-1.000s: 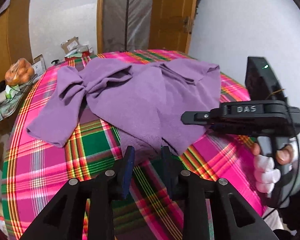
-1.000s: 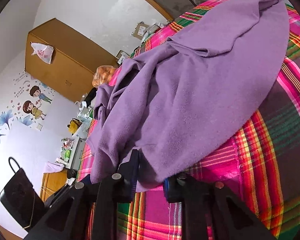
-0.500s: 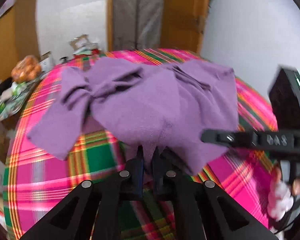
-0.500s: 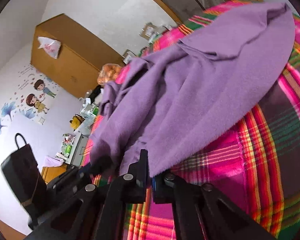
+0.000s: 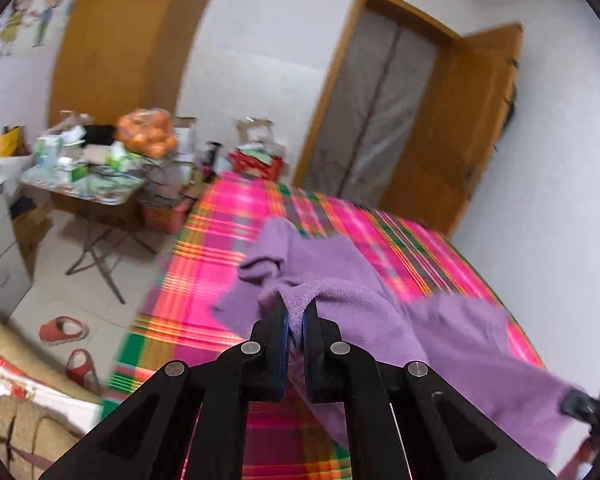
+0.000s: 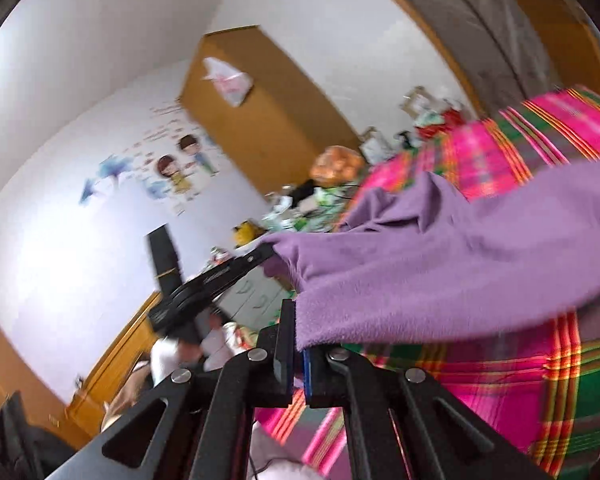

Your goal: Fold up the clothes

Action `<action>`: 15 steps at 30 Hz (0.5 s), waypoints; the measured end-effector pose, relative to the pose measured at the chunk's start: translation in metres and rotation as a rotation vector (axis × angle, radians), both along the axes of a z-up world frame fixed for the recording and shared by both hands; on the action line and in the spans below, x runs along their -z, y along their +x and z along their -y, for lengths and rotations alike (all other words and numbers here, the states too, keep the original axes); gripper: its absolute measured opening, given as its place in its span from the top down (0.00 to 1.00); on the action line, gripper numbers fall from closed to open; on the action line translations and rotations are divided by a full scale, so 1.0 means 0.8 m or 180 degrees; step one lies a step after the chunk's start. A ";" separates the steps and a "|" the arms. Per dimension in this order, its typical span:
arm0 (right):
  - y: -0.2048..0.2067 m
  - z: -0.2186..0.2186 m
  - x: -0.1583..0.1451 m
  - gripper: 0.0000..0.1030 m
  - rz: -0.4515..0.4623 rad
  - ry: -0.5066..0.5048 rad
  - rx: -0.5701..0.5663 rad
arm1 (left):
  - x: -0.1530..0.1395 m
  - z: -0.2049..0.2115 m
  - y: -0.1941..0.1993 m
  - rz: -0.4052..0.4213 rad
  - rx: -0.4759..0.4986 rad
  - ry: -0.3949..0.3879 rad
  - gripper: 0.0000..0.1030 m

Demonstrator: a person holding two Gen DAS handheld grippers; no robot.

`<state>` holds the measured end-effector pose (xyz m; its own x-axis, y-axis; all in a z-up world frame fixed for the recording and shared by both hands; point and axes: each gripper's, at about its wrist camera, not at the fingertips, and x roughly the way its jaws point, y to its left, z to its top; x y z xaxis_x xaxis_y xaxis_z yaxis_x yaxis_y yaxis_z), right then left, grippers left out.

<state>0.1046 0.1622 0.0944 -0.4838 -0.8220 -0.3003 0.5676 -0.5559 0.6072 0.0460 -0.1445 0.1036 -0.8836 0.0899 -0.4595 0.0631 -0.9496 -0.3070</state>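
Observation:
A purple fleece garment (image 5: 340, 276) hangs lifted above the pink and green plaid table cover (image 5: 220, 236), stretched between both grippers. My left gripper (image 5: 296, 312) is shut on one corner of its hem, with cloth bunched over the fingertips. My right gripper (image 6: 298, 320) is shut on the other hem corner, and the purple garment (image 6: 440, 256) runs from it to the right. The left gripper (image 6: 266, 254) also shows in the right wrist view, pinching the far corner, held by a white-gloved hand (image 6: 172, 356). The garment's far end still trails on the plaid cover (image 6: 540, 136).
A folding side table (image 5: 84, 184) crowded with boxes and a bag of oranges (image 5: 148, 136) stands left of the plaid table. Red slippers (image 5: 64, 330) lie on the tiled floor. A wooden door (image 5: 452, 128) and a curtained doorway are behind.
Both grippers closed on the garment's near hem, then rose and swung, lifting the hem off the table. The garment now hangs stretched between them, and both views have rolled and blurred.

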 end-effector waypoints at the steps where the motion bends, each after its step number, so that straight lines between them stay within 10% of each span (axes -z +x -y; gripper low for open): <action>1: 0.006 0.004 0.000 0.97 -0.0040 0.0065 -0.0036 | -0.002 0.013 0.002 0.0000 -0.0059 0.0038 0.95; 8: -0.011 0.045 0.080 0.97 0.0683 0.0678 -0.0272 | 0.037 0.051 0.001 0.0323 -0.0190 0.0014 0.95; 15: -0.013 0.025 0.075 0.88 0.0628 0.0995 -0.0054 | 0.094 0.056 -0.011 0.0700 -0.0126 -0.0011 0.94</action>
